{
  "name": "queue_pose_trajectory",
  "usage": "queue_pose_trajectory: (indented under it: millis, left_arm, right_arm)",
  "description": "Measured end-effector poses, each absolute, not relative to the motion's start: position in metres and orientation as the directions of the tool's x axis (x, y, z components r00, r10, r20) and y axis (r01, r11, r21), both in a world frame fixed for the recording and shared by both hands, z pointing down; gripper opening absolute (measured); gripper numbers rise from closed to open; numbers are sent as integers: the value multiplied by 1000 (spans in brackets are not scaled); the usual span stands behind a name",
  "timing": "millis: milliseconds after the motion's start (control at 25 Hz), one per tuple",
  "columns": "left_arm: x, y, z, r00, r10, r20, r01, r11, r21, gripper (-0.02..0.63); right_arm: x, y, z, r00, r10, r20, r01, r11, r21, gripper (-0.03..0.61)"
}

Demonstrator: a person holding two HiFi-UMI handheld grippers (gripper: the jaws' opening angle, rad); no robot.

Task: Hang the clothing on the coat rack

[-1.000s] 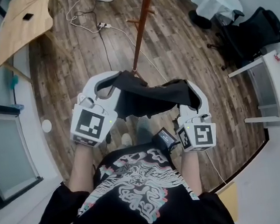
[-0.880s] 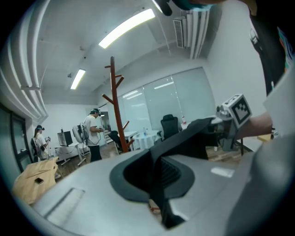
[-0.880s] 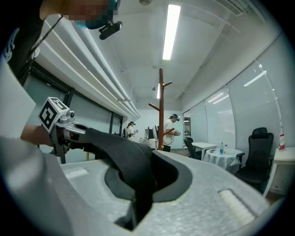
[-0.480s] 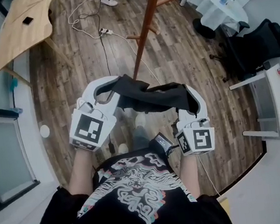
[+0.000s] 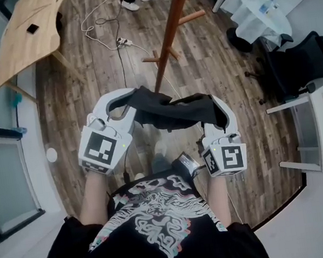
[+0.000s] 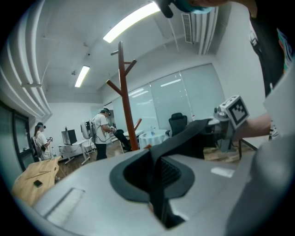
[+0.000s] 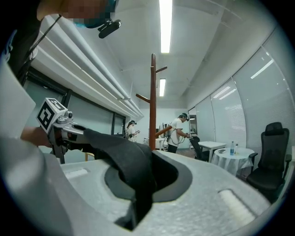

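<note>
And there it is: the dark garment is held up in the air, stretched flat between both tools, just ahead of the person's printed shirt. Its 9 o'clock end is clamped in the left tool, whose jaws are seen pressed together on a fold of the cloth. Its 3 o'clock end is pinched in the right tool, jaws closed on the fabric there too. At 12 o'clock from the garment the coat rack is seen, its brown pole rising from behind the cloth's far edge, with no peg covered. A wooden floor is spread beneath it all. Cables are strewn at 11 o'clock, and further that way a wooden desk is seen. A black chair is parked at 2 o'clock.
</note>
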State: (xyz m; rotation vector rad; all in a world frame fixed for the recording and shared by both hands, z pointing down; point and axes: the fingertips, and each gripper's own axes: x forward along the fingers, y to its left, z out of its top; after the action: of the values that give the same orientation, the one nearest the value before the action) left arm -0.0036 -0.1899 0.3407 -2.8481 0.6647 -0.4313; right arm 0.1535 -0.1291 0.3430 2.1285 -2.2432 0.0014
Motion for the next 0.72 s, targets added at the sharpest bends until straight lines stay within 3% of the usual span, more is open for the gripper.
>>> queue_pose_trajectory:
  millis: [720]
  left_arm:
    - [47,-262,348,831,-494,254,-439,-865,-244,-2]
  right_arm:
    - [211,-214,345,-102,-994,42,-994,104,32,21]
